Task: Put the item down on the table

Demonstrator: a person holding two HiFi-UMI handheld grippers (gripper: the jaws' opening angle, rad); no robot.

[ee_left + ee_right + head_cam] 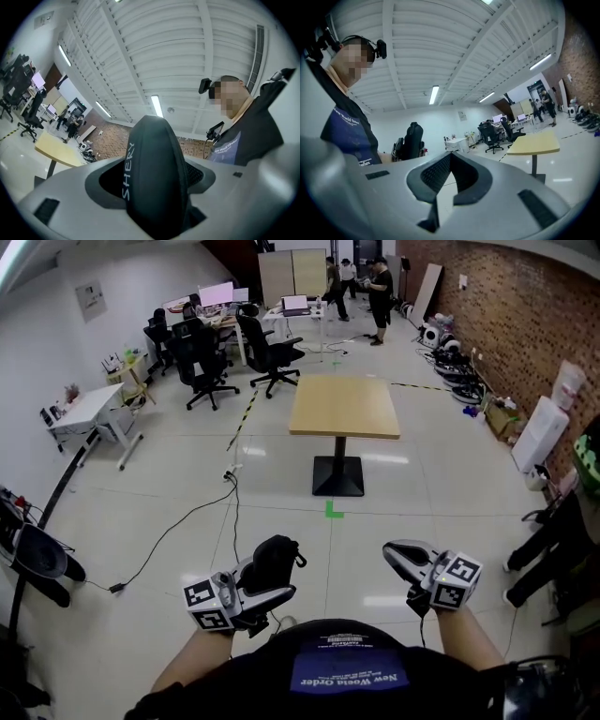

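A black zippered case [273, 562] with white lettering stands on edge between the jaws of my left gripper [265, 594], which is shut on it low in the head view, over the floor. In the left gripper view the case [154, 173] fills the gap between the jaws and hides their tips. My right gripper [395, 551] hangs level with it to the right, shut with nothing between its pads [438, 174]. The square wooden table [343, 407] on a black pedestal stands ahead, well beyond both grippers, its top bare.
Black office chairs [267, 352] and desks [89, 409] fill the back left. A cable [192, 512] runs across the floor to the table's left. A green tape mark [334, 510] lies before the pedestal. Gear lines the brick wall [511, 315]. People [380, 287] stand far back.
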